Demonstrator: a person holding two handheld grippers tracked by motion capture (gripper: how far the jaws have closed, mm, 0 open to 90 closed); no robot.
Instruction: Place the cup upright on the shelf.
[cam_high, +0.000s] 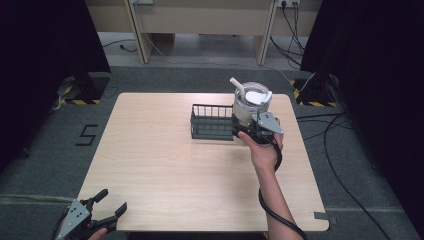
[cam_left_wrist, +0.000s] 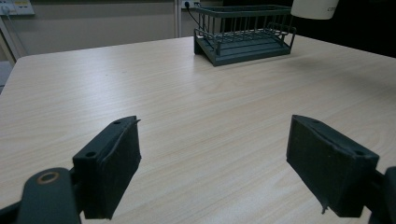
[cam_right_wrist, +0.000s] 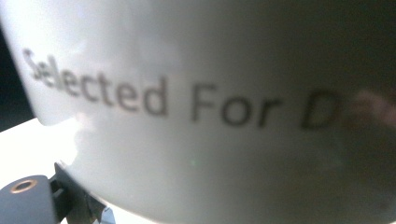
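Mug (cam_high: 251, 104), white and round, hangs in the right gripper (cam_high: 256, 129) above the right end of the rack (cam_high: 212, 122), near the far right part of the table (cam_high: 175, 160). A white spoon-like handle (cam_high: 236, 84) slants out of the mug's open top toward the far left, and a pale rounded piece rests across the rim. In the right gripper view the mug's glossy white wall (cam_right_wrist: 196, 107) sits very close to the lens, blurred, with grey lettering that reads "Selected For D" before fading into shadow at the right. The right gripper's jaws pinch the mug's near side, with the person's hand (cam_high: 262, 147) just behind them. The rack is dark grey wire with low barred sides and a slatted floor; in the left gripper view it (cam_left_wrist: 245, 32) stands at the far end of the pale wood table (cam_left_wrist: 196, 93), with the mug's white bottom (cam_left_wrist: 314, 8) above its right end. The left gripper (cam_high: 92, 217) sits at the near left table edge, well apart from the rack, its jaws spread wide with nothing between them.
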